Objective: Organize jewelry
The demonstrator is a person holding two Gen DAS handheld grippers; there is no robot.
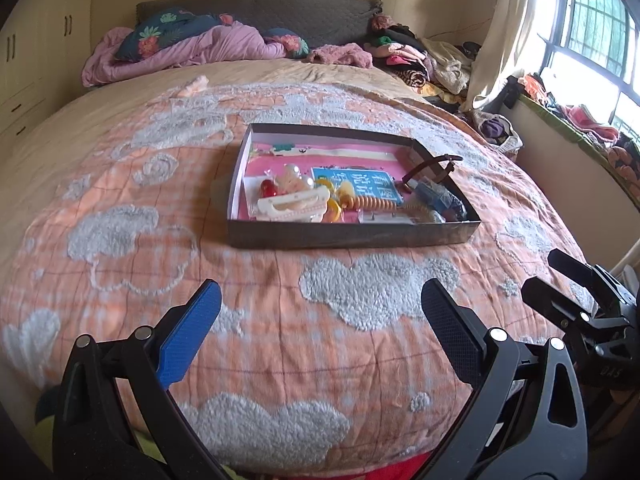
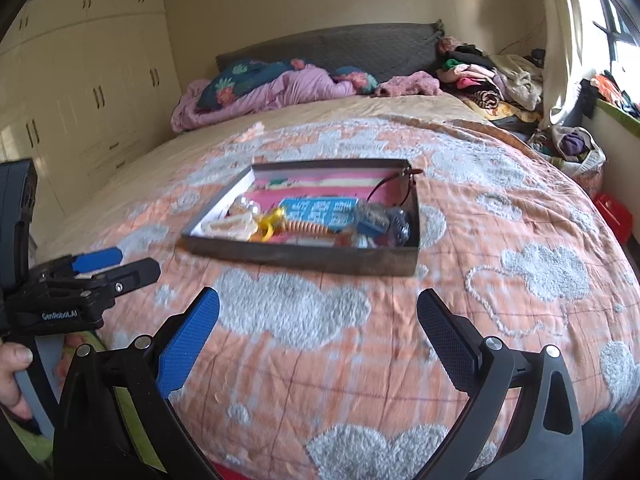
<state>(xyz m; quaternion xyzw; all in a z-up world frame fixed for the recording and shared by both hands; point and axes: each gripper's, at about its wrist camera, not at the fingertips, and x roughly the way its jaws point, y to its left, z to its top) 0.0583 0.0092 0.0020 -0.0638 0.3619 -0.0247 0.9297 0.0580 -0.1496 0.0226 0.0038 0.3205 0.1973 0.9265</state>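
We see a cloth bedspread point(image 1: 280, 340), quilted w/ rough fluffy cloud patches. The shallow box point(image 1: 344, 236) looks like matt cardboard; inside, glossy plastic bits, incl. a cream hair clip point(image 1: 292, 206). Left gripper point(image 1: 320, 324) and right gripper point(image 2: 318, 328): matt black plastic, textured pads (one blue each), shiny metal pins.

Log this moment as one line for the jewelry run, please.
stage: approach | left gripper: open, empty | right gripper: open, empty | tray: on bedspread, ahead of both
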